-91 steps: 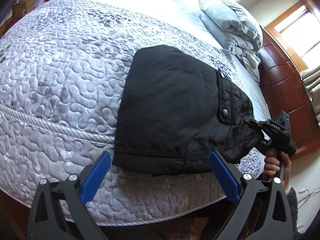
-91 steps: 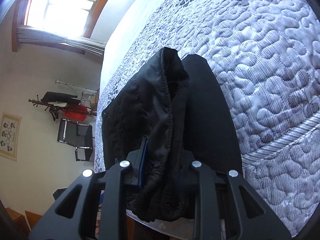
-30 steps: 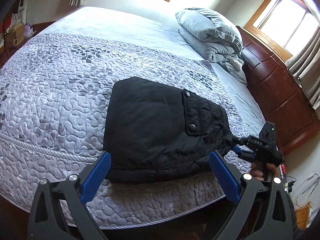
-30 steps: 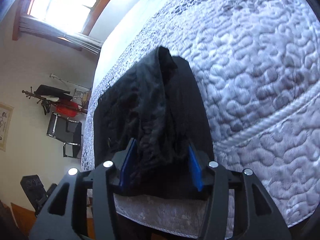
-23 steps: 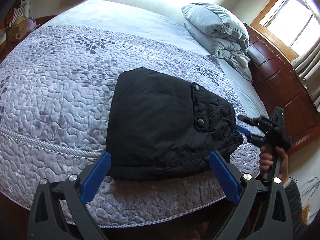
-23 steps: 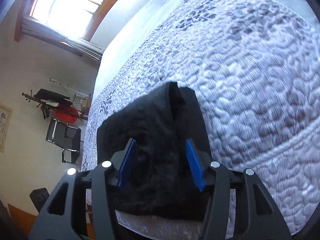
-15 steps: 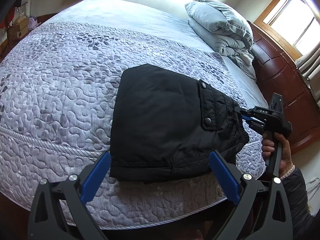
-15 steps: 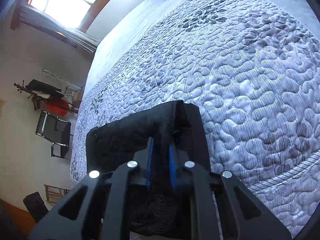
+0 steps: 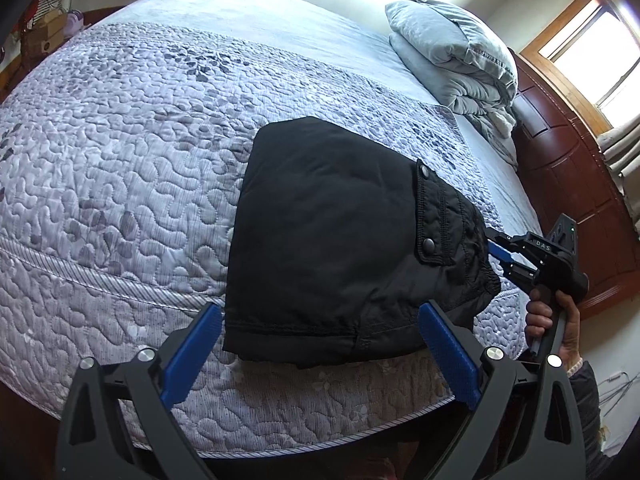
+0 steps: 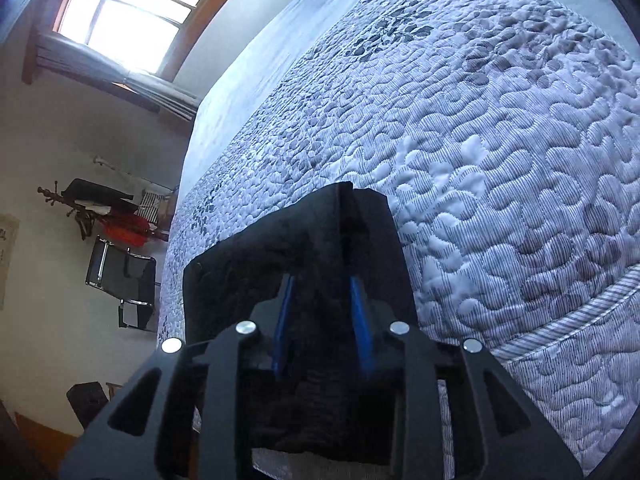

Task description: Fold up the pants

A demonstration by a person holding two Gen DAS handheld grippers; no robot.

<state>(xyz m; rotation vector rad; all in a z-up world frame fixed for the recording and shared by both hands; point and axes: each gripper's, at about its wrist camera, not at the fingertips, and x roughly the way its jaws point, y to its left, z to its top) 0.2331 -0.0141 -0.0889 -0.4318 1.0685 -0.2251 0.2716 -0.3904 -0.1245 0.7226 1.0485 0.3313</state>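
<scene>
Right wrist view: my right gripper [image 10: 322, 320] pinched the waistband half a second ago, now its jaws are opening around it. Left gripper [image 9: 320, 354] hangs wide apart, empty. Black pants [image 9: 332, 248] sit folded near the quilted bedspread's [image 9: 120, 160] edge, so probably done.

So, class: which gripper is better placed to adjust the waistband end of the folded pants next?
Right. The right gripper already straddles the waistband end of the pants, jaws opening. The left gripper hovers open at the near edge, touching nothing.
</scene>
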